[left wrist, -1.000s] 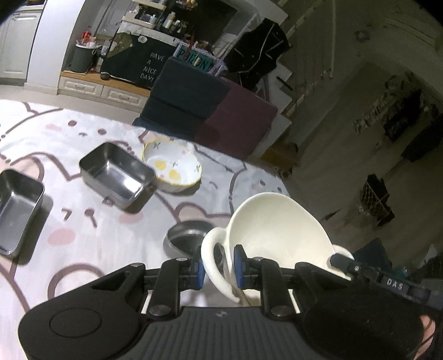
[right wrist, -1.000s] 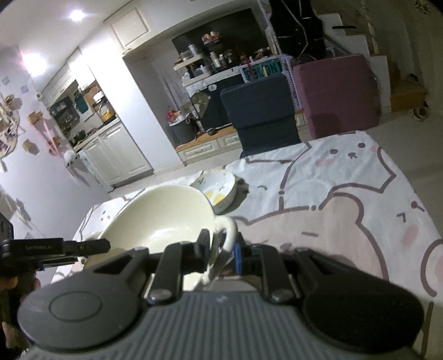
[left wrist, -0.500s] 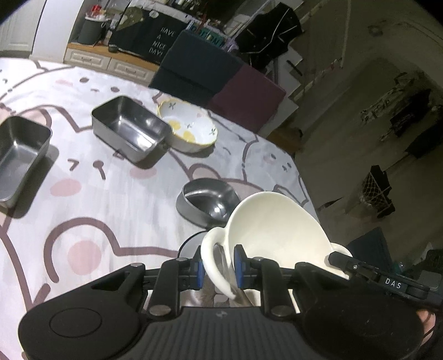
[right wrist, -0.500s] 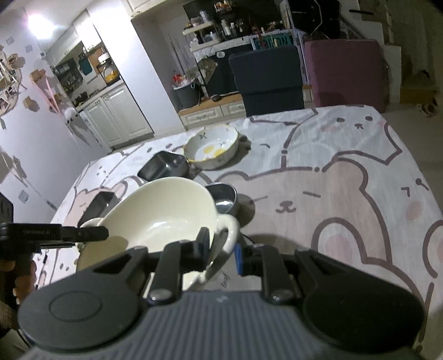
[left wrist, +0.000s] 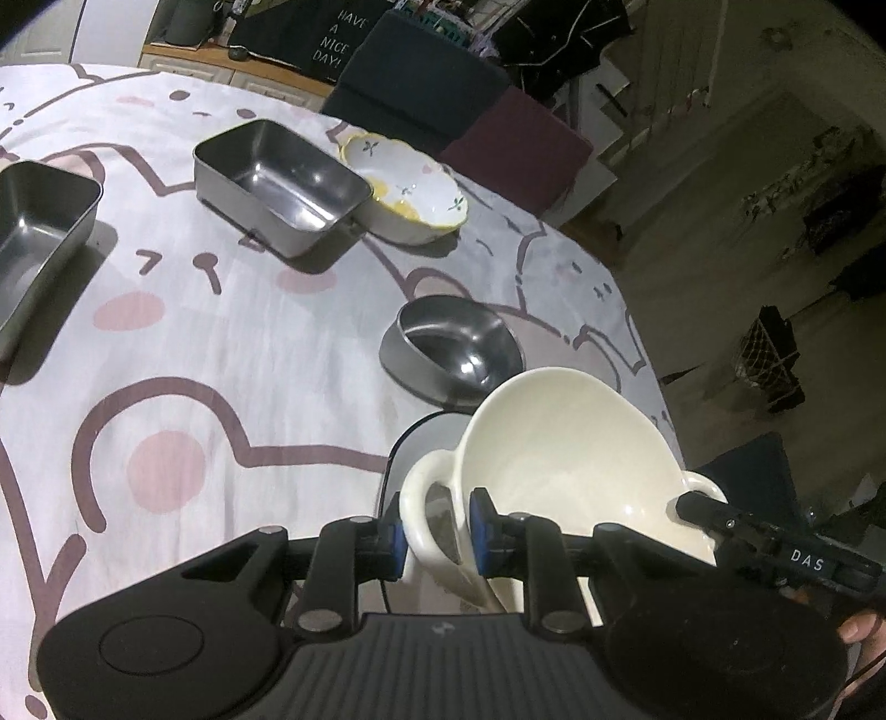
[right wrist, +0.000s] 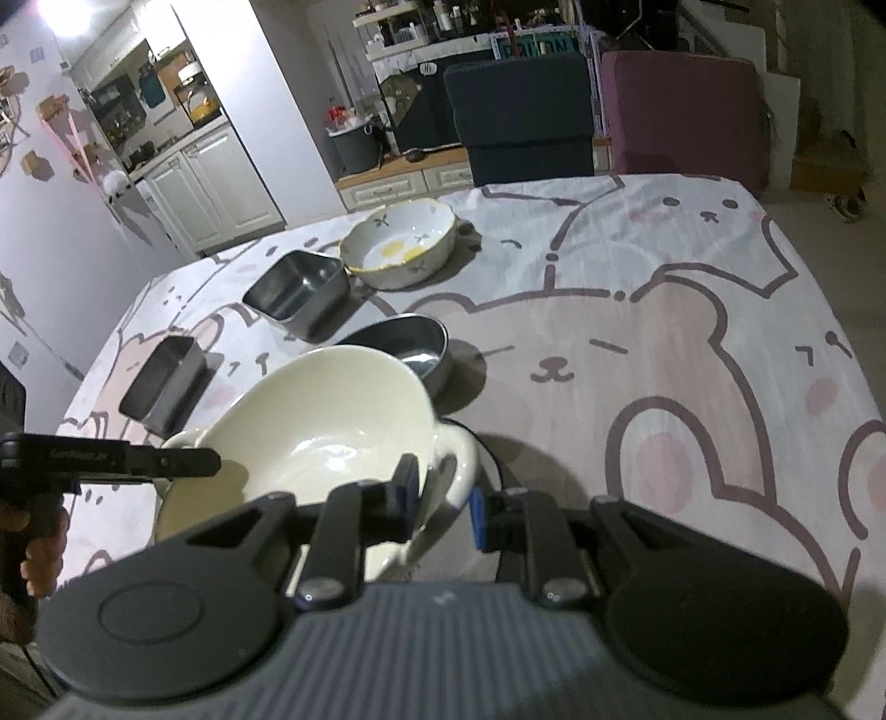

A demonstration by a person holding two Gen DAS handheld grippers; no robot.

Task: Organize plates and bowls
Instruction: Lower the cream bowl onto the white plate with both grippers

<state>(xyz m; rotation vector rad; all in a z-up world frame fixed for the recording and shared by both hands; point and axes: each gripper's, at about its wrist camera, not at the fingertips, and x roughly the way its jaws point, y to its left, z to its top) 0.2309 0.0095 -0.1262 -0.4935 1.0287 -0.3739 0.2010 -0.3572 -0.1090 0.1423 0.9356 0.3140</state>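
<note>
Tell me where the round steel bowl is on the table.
In the left wrist view the round steel bowl stands on the tablecloth right of centre, just beyond the held cream bowl and nearer than the flowered bowl.

Dim indoor light, both my wrist cams. Main source = ceiling lamp [right wrist: 69, 11], blown out top-left in right view. It puts a glare patch inside the cream bowl [right wrist: 332, 421] and hot spots on the steel tray [left wrist: 288, 183]. Soft shadows beside each dish on the tablecloth [left wrist: 232, 343]. Heavy fisheye bend + black corner vignette. Room past the table edge v. dark, noisy. Slight softness, no real motion blur.
</note>
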